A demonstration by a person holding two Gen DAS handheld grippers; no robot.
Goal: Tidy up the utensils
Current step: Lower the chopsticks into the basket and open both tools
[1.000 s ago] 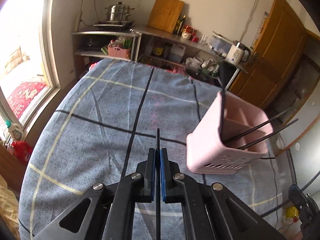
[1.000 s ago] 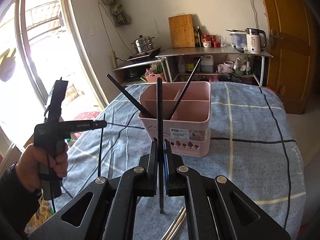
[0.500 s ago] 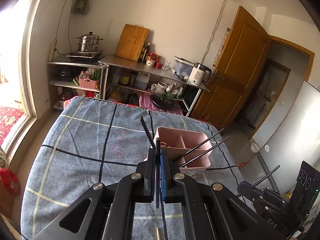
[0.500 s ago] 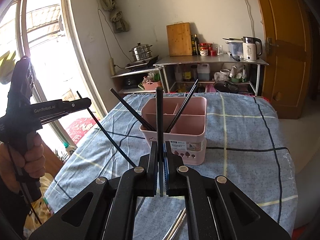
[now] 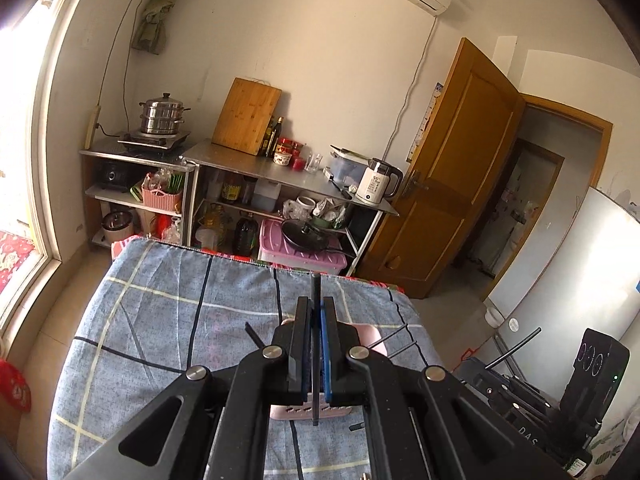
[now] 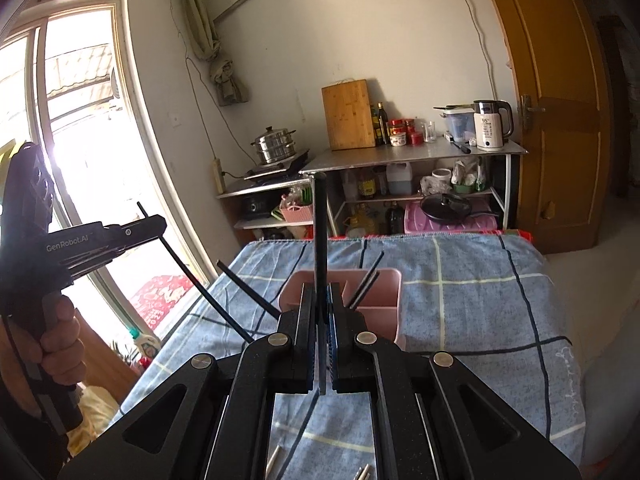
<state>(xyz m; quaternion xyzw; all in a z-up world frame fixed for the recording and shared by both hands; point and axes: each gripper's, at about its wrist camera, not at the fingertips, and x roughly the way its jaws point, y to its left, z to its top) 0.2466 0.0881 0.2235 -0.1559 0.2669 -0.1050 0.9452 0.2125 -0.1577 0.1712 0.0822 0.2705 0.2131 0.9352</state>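
My left gripper (image 5: 316,308) is shut on a black chopstick (image 5: 316,286) that stands up between its pads. The pink utensil caddy (image 5: 374,334) sits on the table just beyond and below, mostly hidden by the fingers. My right gripper (image 6: 321,292) is shut on another black chopstick (image 6: 320,220), upright in front of the caddy (image 6: 386,280). Black chopsticks (image 6: 366,278) lean out of the caddy's compartments. The right wrist view shows the left gripper (image 6: 160,226) raised at the left with its chopstick (image 6: 200,284) slanting down. The right gripper (image 5: 520,396) appears low right in the left wrist view.
A blue plaid cloth covers the table (image 6: 480,304). Metal chopsticks (image 6: 273,456) lie on it near the front edge. A person's hand (image 6: 60,344) grips the left tool's handle. Steel shelves (image 5: 280,168) with pots and bottles stand beyond the table; a window is at the left.
Both grippers have risen, the left one more, each still holding its chopstick. In the left wrist view the caddy has slid from the right to low behind the fingers.
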